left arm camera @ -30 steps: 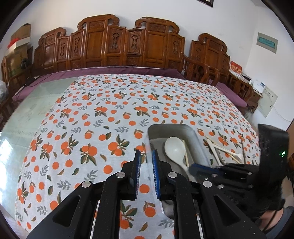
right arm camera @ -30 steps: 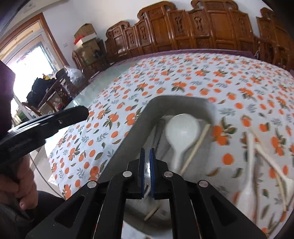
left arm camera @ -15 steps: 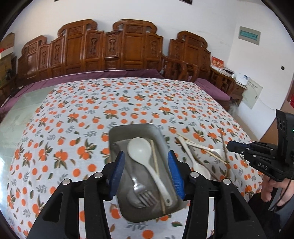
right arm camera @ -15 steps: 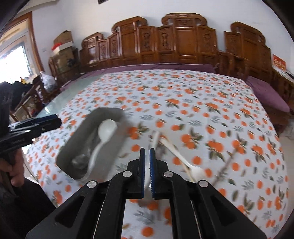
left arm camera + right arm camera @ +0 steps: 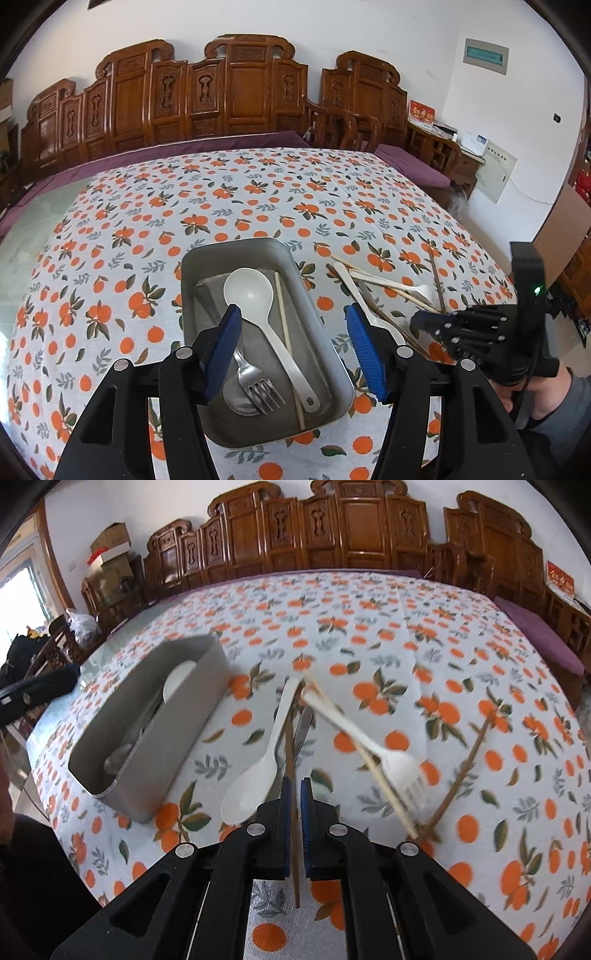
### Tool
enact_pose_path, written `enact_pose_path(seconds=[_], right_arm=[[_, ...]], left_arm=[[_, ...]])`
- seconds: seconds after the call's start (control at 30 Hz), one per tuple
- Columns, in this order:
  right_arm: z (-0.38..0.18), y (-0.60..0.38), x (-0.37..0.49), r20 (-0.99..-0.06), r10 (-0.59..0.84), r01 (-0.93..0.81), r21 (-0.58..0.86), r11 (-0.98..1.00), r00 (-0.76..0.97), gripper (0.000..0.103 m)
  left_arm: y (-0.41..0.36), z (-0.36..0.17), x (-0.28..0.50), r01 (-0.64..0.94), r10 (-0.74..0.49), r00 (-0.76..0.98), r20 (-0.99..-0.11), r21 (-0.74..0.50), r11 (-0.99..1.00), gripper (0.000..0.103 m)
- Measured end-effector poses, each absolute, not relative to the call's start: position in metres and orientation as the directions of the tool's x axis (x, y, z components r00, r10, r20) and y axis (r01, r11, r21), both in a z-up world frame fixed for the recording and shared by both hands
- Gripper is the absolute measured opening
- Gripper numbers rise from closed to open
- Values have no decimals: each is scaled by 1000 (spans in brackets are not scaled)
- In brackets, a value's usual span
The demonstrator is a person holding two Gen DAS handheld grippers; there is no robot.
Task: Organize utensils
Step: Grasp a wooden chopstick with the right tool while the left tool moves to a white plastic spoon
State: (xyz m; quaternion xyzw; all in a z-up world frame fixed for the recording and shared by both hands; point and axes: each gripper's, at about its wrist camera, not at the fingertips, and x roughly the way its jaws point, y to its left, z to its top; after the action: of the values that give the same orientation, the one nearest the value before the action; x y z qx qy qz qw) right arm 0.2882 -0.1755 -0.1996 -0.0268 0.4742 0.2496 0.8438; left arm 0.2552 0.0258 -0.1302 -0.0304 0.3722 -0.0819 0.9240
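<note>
loose utensils [image 5: 388, 291] lie right of tray [image 5: 236, 251].

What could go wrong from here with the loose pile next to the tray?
1. The right gripper is shut and hangs over a crossed pile: dark chopstick, white spoon, white fork. Going in shut, it could nudge the pile rather than pick one piece.
2. The pieces overlap, so lifting one may drag its neighbours.
3. The left gripper, jaws just opened with nothing gripped, straddles the metal tray and could knock it.
</note>
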Motion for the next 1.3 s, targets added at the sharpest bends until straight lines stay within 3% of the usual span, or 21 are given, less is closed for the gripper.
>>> enact_pose_path(seconds=[0.6, 1.07, 1.3], right_arm=[[-216, -167, 287, -848, 350, -486, 129, 864, 398, 6], [-188, -192, 279, -781, 413, -467, 178, 866, 468, 6], [-181, -213, 290, -753, 440, -425, 235, 874, 489, 6]], left_arm=[[4, -139, 251, 151, -162, 699, -696, -77, 986, 56], [-34, -141, 249, 166, -137, 667, -732, -32, 986, 56], [-52, -143, 270, 183, -139, 612, -779, -31, 983, 46]])
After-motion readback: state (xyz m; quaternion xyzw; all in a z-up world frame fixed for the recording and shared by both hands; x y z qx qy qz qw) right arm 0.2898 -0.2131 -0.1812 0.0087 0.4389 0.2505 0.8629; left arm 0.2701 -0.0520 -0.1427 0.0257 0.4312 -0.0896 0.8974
